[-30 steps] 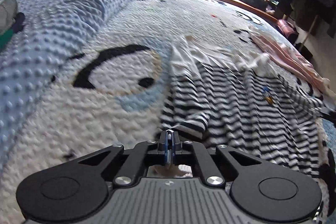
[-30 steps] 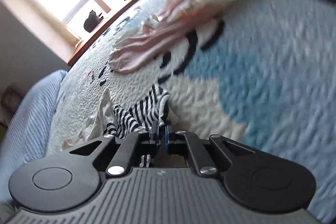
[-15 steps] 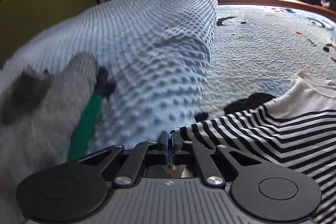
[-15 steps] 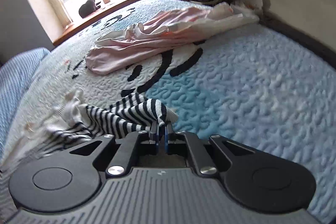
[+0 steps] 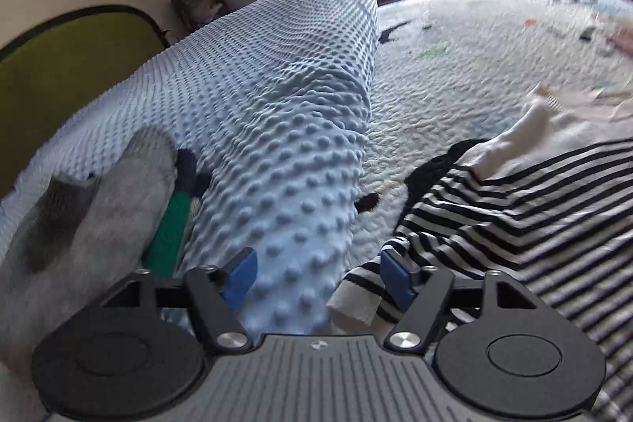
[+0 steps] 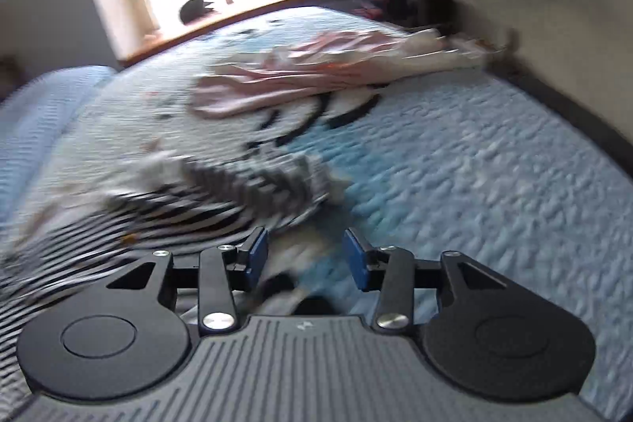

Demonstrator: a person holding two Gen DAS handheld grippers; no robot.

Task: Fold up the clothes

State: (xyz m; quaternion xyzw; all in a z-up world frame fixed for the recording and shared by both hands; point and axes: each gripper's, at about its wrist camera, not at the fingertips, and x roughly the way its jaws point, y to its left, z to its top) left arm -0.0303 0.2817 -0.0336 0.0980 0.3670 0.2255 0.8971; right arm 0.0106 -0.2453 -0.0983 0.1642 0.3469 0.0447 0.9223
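Note:
A black-and-white striped shirt (image 5: 514, 208) lies spread on the quilted bed cover (image 5: 455, 86). My left gripper (image 5: 318, 275) is open, and a white-cuffed striped sleeve end (image 5: 358, 301) lies loose between its blue pads, against the right one. In the right wrist view the same striped shirt (image 6: 221, 192) lies blurred just beyond my right gripper (image 6: 304, 256), which is open with nothing held. A pink garment (image 6: 316, 74) lies further back on the bed.
A blue dotted blanket (image 5: 277, 113) is bunched on the left, with a grey garment (image 5: 99, 208) and green cloth (image 5: 170, 228) beside it. A wooden windowsill (image 6: 237, 18) borders the far edge. The bed's right edge meets a wall (image 6: 554, 26).
Both grippers have opened and let go of the striped shirt. The right wrist view has levelled out and the shirt has dropped onto the cover.

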